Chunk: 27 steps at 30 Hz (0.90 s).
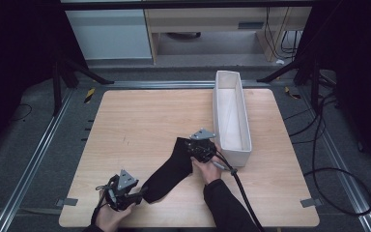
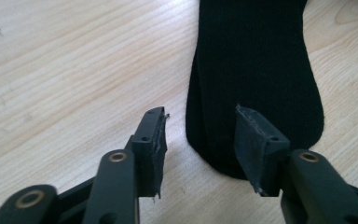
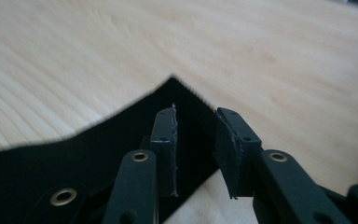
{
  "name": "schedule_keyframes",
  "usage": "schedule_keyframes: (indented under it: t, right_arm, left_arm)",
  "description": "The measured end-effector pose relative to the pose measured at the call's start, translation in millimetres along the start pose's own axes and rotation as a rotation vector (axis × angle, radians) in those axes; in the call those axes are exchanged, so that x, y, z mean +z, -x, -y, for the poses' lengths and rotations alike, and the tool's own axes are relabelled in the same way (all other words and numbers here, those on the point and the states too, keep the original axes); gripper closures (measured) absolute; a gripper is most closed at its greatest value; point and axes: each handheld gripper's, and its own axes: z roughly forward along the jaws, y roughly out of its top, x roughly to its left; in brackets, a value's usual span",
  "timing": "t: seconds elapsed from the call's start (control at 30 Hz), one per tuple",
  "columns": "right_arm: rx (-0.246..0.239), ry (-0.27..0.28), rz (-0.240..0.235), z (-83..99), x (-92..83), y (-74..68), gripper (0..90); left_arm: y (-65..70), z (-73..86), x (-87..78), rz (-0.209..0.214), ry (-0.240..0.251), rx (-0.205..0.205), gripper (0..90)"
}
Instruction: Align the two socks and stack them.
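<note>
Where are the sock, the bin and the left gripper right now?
sock (image 1: 170, 175), high view, middle of the black fabric.
bin (image 1: 244, 126), high view, right long wall.
left gripper (image 2: 200, 140), left gripper view, gap between its open jaws at the sock's end.

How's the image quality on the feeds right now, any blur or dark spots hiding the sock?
High view: dim, the room dark around the table; the black sock reads as a flat silhouette. Left gripper view: fairly sharp, the sock's ribbing and the wood grain visible. Right gripper view: soft, the sock's edge and the grain smeared, only the jaws crisp.
</note>
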Motion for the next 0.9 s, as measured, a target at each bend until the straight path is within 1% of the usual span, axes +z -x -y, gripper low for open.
schedule_keyframes:
  t: [0.03, 0.1, 0.17, 0.2, 0.27, 0.33, 0.37, 0.43, 0.47, 0.53, 0.57, 0.6, 0.7, 0.73, 0.8, 0.87, 0.9]
  right_arm:
    - [-0.01, -0.016, 0.0, 3.1, 3.0, 0.1, 70.3]
    - [-0.01, -0.049, -0.008, 8.5, 7.4, -0.5, 71.4]
    - [-0.028, -0.069, -0.008, 12.9, 9.7, -2.3, 71.9]
    - [-0.04, -0.062, -0.008, 14.4, 9.5, -2.9, 72.0]
    - [-0.034, -0.064, -0.019, 15.5, 7.6, -3.6, 72.0]
    - [-0.022, -0.068, -0.04, 17.6, 4.4, -5.1, 71.8]
    - [-0.02, -0.071, -0.047, 18.4, 2.8, -5.9, 71.6]
    - [-0.014, -0.074, -0.071, 20.8, -1.5, -9.4, 71.1]
    - [-0.019, -0.077, -0.081, 21.7, -3.5, -10.9, 70.4]
    - [-0.012, -0.084, -0.102, 21.3, -7.8, -12.7, 67.7]
    - [-0.012, -0.072, -0.112, 19.9, -10.4, -12.2, 67.5]
    - [0.0, -0.045, -0.117, 17.9, -13.9, -11.1, 67.5]
    - [0.03, 0.01, -0.08, 9.2, -21.2, -4.2, 67.7]
    - [0.035, 0.017, -0.061, 5.9, -21.8, -1.6, 67.6]
    - [0.047, 0.014, -0.038, 3.0, -19.9, 1.3, 67.0]
    - [0.053, 0.001, -0.032, 2.4, -15.0, 3.2, 65.0]
    - [0.049, -0.009, -0.024, 3.2, -12.0, 3.3, 63.5]
  left_arm:
    - [0.5, 0.8, 1.1, 0.001, -0.009, 0.003, 50.9]
    - [1.1, 1.6, 1.7, 0.003, -0.021, 0.006, 50.5]
    - [0.8, 1.7, 1.7, -0.003, -0.023, 0.009, 50.0]
    - [0.1, 1.9, 1.7, -0.008, -0.035, 0.015, 49.8]
    - [-0.9, 2.7, 1.7, -0.014, -0.044, 0.015, 50.0]
    - [-3.6, 3.2, 0.2, -0.033, -0.057, 0.01, 50.0]
    - [-5.7, 3.6, -0.8, -0.049, -0.063, 0.006, 50.0]
    - [-11.1, 5.1, -2.2, -0.077, -0.068, -0.016, 50.0]
    - [-14.0, 5.8, -2.6, -0.083, -0.07, -0.026, 50.0]
    - [-18.0, 6.9, -3.1, -0.089, -0.068, -0.042, 50.0]
    - [-19.3, 7.1, -3.6, -0.093, -0.071, -0.045, 50.0]
    - [-20.2, 7.5, -3.8, -0.096, -0.07, -0.048, 50.0]
    - [-22.6, 8.3, -4.5, -0.108, -0.071, -0.055, 50.2]
    - [-23.2, 8.3, -4.7, -0.114, -0.072, -0.055, 50.3]
    - [-25.3, 8.8, -4.8, -0.121, -0.071, -0.061, 50.5]
    - [-26.4, 9.0, -4.9, -0.121, -0.072, -0.066, 50.5]
    - [-26.6, 9.2, -4.7, -0.12, -0.07, -0.066, 50.5]
